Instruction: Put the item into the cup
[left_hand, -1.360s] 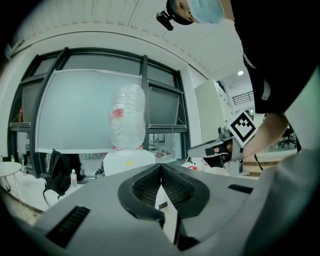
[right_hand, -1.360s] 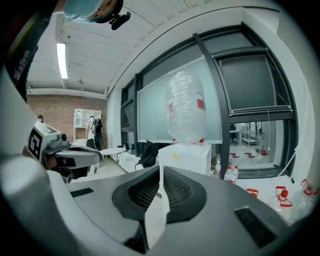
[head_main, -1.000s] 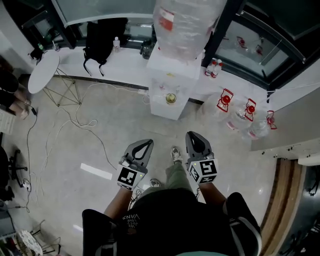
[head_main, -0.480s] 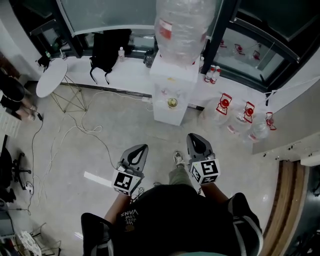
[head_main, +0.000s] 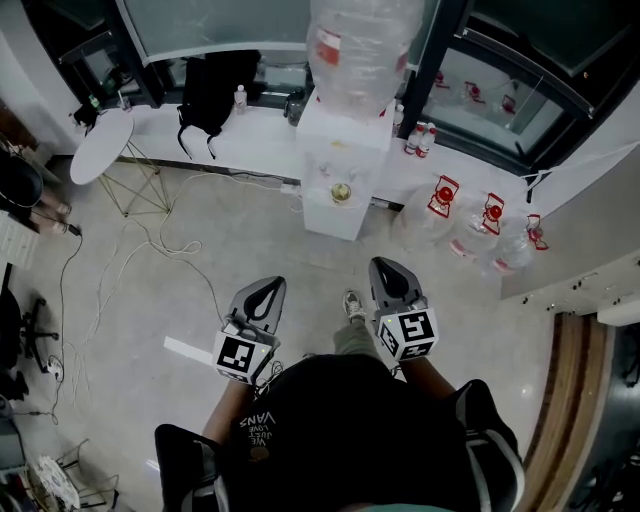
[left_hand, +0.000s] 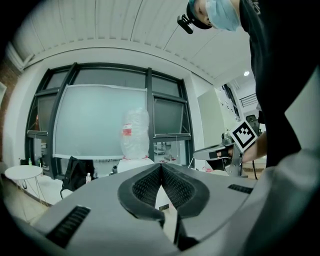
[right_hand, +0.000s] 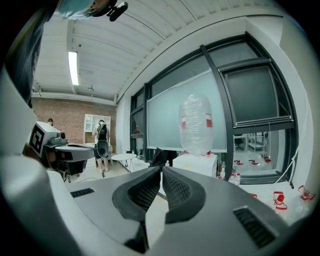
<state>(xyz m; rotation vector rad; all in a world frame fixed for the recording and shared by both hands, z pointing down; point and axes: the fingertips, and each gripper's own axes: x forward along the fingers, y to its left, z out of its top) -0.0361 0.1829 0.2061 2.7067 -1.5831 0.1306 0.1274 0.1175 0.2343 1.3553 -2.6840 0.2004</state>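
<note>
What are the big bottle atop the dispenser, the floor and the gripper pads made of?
Bottle: thin clear plastic, see-through and crinkled.
Floor: likely polished stone or tile; pale, glossy, with a bright glare streak.
Pads: dark, rubber-like and matte with fine ribbing. The exact material is unclear.

The big water bottle (head_main: 362, 45) on the dispenser (head_main: 340, 150) is cut off by the head view's top edge. A small round thing (head_main: 341, 193) in its niche is too small to tell. In the right gripper view, the right gripper (right_hand: 161, 167) hides the left gripper's (right_hand: 90, 151) underside.
</note>
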